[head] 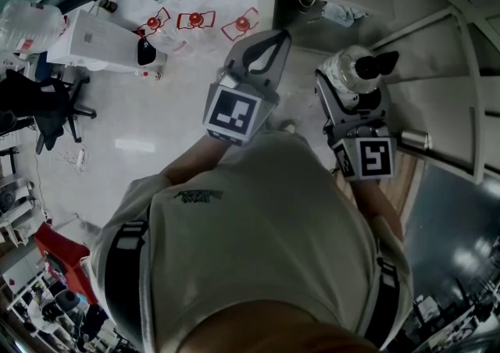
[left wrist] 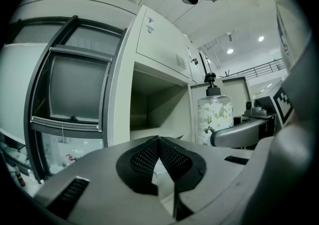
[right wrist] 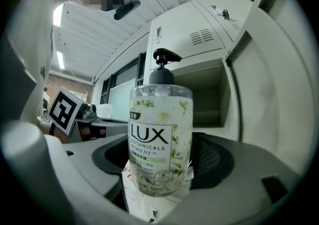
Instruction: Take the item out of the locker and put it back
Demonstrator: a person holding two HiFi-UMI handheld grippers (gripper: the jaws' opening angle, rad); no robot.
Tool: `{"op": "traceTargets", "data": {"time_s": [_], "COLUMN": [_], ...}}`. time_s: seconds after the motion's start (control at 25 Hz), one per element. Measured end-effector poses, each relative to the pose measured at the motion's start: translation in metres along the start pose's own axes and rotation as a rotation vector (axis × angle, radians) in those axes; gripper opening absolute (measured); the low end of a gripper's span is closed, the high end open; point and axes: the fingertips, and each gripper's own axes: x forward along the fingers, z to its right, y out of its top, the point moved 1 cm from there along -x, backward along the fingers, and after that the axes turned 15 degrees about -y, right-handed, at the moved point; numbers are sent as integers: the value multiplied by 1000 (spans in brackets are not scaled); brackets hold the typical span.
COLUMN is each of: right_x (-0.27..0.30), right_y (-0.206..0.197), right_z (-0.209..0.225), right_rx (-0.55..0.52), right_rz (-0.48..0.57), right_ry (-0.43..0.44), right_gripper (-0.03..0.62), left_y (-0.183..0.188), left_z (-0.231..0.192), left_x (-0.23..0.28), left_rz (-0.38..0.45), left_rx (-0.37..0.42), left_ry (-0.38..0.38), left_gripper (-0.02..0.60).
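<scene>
A clear LUX pump bottle [right wrist: 160,139] with a flower print and a black pump stands upright between the pads of my right gripper [right wrist: 159,169], which is shut on its lower body. The head view shows this bottle [head: 355,70] from above, in front of the pale locker [head: 437,55]. The bottle [left wrist: 215,117] also appears at the right of the left gripper view. An open locker compartment [right wrist: 209,94] lies just behind it, and the same opening [left wrist: 154,114] faces the left gripper. My left gripper [left wrist: 158,140] is shut with nothing in it; its tips [head: 277,35] touch, left of the bottle.
An open locker door [right wrist: 281,99] stands at the right of the compartment. A dark-framed glass panel [left wrist: 70,94] is left of the locker. On the floor behind are red stands [head: 195,19], a white box [head: 94,39] and a black chair [head: 39,105]. A metal cylinder [head: 414,139] lies by the locker.
</scene>
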Motion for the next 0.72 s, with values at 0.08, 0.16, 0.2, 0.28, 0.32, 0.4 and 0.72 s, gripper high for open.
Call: {"op": "traceTargets", "data": {"time_s": [0.08,0.16,0.2,0.28,0.32,0.4,0.72], "right_x": [1,3,5,12,17,27,79], "right_y": [1,2,5,12,16,26,49], "right_z": [1,4,6,10,13,17,26], "right_rx": [-1,-3,-6,-17,-25,-31,-93], "right_rz": [4,6,10,30,40,51,62], "right_ry": [-4,-10,-15,-23,-29,-41,-40], "right_gripper": [364,364,364,364,364,364,364], "left_y": [1,3,5,10,14,21,48], "left_z": [0,-1,-2,-3,-4,-6,-11], "left_x": [-1,0,1,5,7,14,41], "left_rz": [2,5,9,23,32,49,65], "left_rx": [0,2,5,16,22,24,50], "left_ry": [2,2,2,-1,-5,-18,-46], "left_gripper": [12,12,12,12,12,12,12]}}
